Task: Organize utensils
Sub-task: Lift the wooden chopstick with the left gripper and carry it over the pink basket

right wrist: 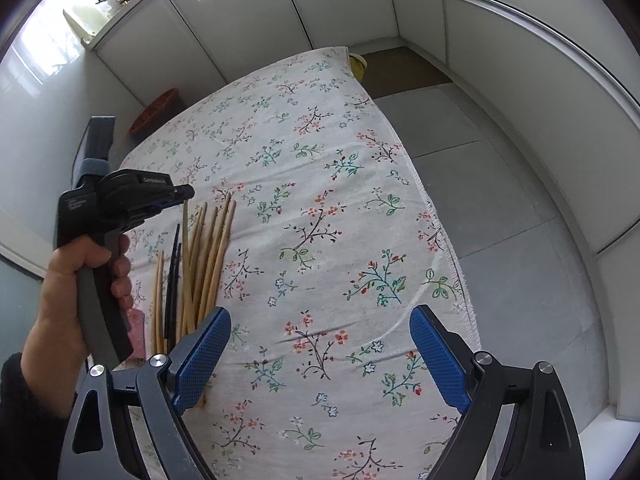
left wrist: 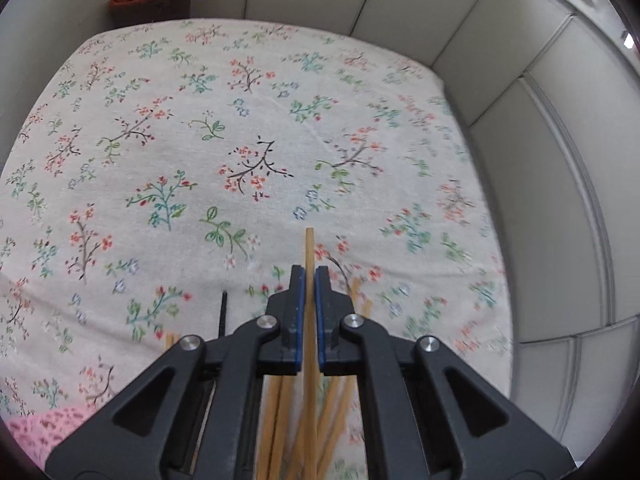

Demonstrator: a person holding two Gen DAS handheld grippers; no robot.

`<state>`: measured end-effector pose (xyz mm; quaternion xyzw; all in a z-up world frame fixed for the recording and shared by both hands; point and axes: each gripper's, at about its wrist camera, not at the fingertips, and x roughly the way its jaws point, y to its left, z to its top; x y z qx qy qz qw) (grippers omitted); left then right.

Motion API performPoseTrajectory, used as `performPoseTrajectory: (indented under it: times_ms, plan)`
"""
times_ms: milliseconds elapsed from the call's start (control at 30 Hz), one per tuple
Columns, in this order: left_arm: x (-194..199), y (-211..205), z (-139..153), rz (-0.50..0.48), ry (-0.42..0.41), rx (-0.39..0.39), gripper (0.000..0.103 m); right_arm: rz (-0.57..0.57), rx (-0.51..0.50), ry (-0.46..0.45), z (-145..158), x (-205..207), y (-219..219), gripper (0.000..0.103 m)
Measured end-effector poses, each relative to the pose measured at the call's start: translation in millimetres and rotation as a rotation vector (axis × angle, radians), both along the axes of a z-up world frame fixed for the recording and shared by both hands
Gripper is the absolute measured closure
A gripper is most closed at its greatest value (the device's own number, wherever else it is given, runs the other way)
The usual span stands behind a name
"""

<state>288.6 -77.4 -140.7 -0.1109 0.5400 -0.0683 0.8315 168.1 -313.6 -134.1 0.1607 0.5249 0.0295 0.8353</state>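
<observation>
Many wooden chopsticks [right wrist: 208,264] beside black chopsticks [right wrist: 174,280], floral tablecloth [right wrist: 320,200]

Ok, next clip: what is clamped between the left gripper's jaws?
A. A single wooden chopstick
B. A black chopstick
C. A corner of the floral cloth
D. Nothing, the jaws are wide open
A. In the left wrist view the left gripper has its blue pads closed on one wooden chopstick, whose tip sticks out past the fingertips; the other wooden chopsticks and the black chopsticks lie on the floral cloth.
</observation>
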Motion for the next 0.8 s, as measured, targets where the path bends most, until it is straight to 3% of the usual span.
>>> performPoseTrajectory:
  times_ms: [267,400,567,633,800]
  plan:
    - [-103,25,102,-0.099,-0.247,-0.061,0.098,0.005,-0.037,0.02,-2,5,26,0.011]
    - [-161,50,141,-0.102,-0.398,-0.094,0.098,0.008,-0.025,0.04,-4,5,33,0.018]
    - [-205,76,155,-0.057,-0.54,-0.076,0.098,-0.014,0.032,0.036,-3,2,40,0.025]
    - [-207,84,151,-0.06,-0.555,-0.084,0.098,-0.019,0.048,0.046,-5,3,46,0.031]
    - [-208,108,151,-0.081,-0.571,-0.142,0.098,0.007,0.037,0.06,-10,22,69,0.056]
